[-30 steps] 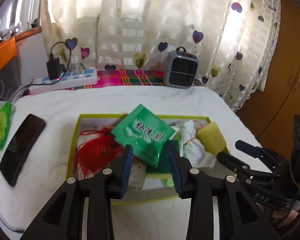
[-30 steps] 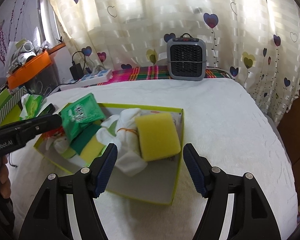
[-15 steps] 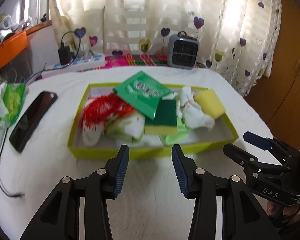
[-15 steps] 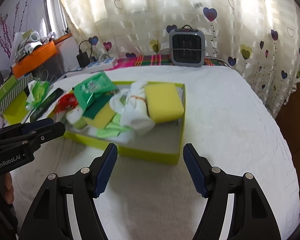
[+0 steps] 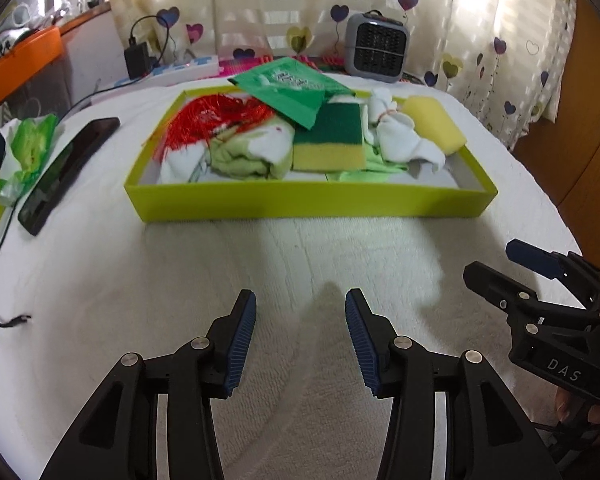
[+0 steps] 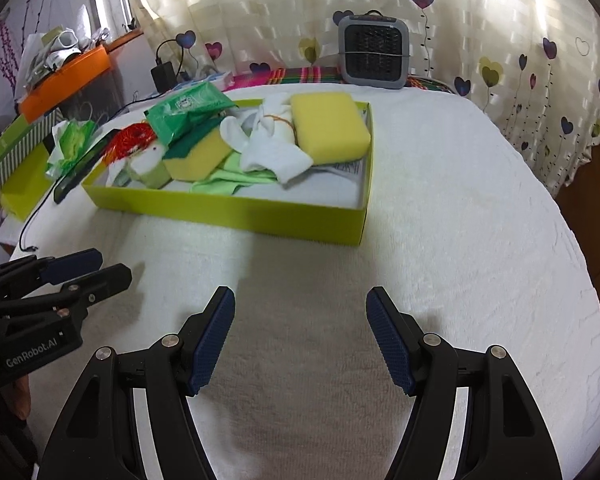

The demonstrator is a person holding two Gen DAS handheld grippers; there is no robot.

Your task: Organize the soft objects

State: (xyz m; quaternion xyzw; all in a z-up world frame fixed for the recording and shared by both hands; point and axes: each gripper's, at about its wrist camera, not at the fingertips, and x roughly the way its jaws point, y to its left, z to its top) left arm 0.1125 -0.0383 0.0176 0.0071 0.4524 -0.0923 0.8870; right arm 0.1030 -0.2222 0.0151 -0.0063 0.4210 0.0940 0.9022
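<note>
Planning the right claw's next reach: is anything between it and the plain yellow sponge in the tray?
Only the tray's near wall. The right claw, open and empty, hovers over bare white cloth; the yellow sponge lies uncovered on top, at the tray's right end.

left tongs (image 5: 300, 334) and right tongs (image 6: 300, 336) both gape, empty

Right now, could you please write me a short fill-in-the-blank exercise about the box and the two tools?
1. The soft objects lie piled inside a shallow ____ -coloured box.
2. The plain yellow sponge sits at the box's ____ end.
3. The left tool and right tool both hold ____.
4. The green packet rests partly on the ____ tassel.

Missing words: yellow-green; right; nothing; red
</note>
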